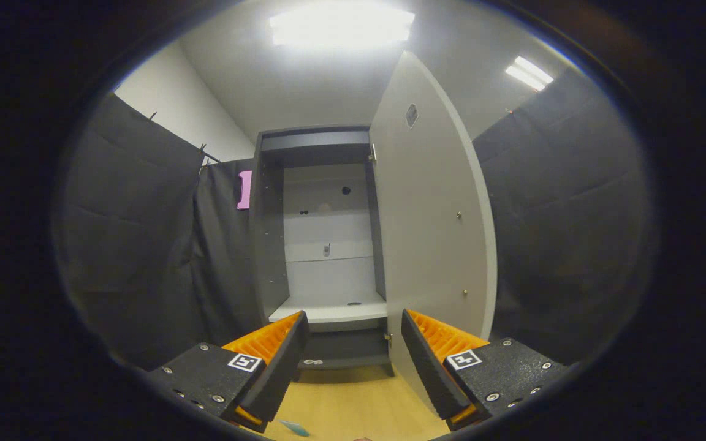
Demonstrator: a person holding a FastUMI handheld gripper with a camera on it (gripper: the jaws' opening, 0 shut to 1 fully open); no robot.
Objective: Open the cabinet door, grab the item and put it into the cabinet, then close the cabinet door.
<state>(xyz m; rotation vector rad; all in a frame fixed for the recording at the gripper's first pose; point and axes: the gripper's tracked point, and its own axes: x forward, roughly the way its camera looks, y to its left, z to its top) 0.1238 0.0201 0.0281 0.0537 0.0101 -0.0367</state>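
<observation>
A tall grey cabinet [322,245] stands ahead, beyond my fingers. Its door [429,233] is swung wide open to the right, showing its inner face. Inside I see a pale back panel and a white shelf [334,311] just above the fingertips, with a small dark spot on it. My gripper [353,343] is open, with nothing between its fingers, aimed at the cabinet's lower part. A small teal item [295,427] lies on the wooden surface [353,404] close beneath the left finger, mostly hidden.
Black cloth walls close in on both sides. The open door stands just ahead of the right finger. A lower dark compartment [344,349] sits under the white shelf. Ceiling lights glare above.
</observation>
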